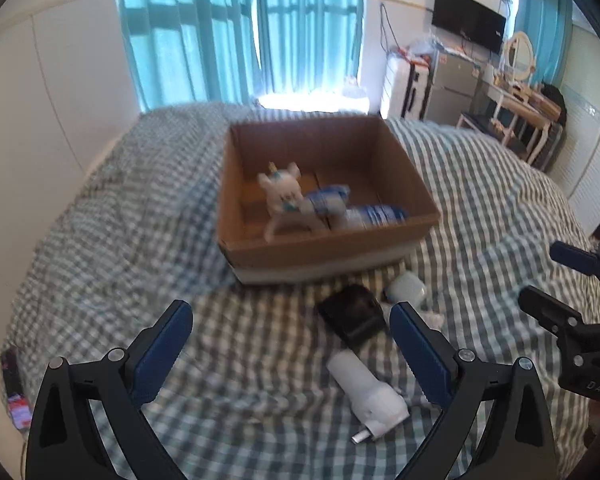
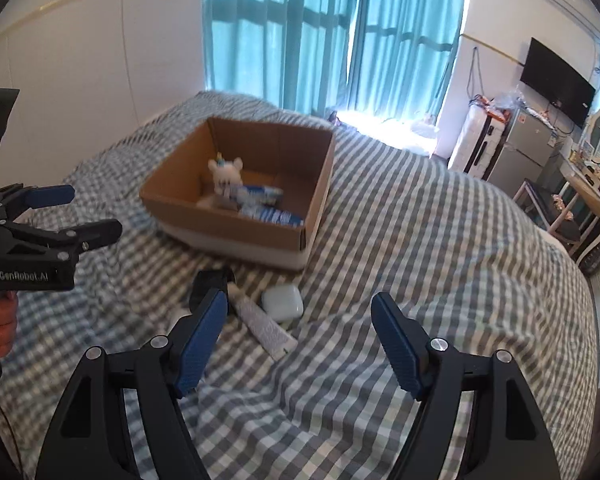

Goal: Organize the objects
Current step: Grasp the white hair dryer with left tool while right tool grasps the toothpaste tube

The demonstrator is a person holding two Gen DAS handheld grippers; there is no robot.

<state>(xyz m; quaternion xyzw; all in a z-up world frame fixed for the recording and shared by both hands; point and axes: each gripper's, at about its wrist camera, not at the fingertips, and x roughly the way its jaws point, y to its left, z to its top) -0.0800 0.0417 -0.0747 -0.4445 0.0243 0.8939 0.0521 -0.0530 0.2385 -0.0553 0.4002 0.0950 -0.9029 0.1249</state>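
Note:
An open cardboard box [image 1: 420,184] [image 2: 320,200] sits on the checked bed. Inside lie a white plush toy [image 1: 281,194] [image 2: 225,178] and blue-and-white packets [image 1: 376,216] [image 2: 262,196]. In front of the box lie a black case [image 1: 354,314] [image 2: 208,280], a pale earbud case [image 1: 406,290] [image 2: 282,302], a white charger plug [image 1: 370,394] and a white tube [image 2: 264,326]. My left gripper [image 1: 292,340] [image 2: 88,212] is open and empty, above the bed near the black case. My right gripper [image 2: 298,340] [image 1: 540,276] is open and empty, just behind the tube and earbud case.
A padded headboard wall [image 1: 40,120] runs along the left. Teal curtains [image 1: 240,28] hang behind the bed. A fridge [image 2: 528,152], a TV [image 2: 556,80] and a dressing table [image 1: 516,104] stand at the right. A small device [image 1: 14,392] lies at the bed's left edge.

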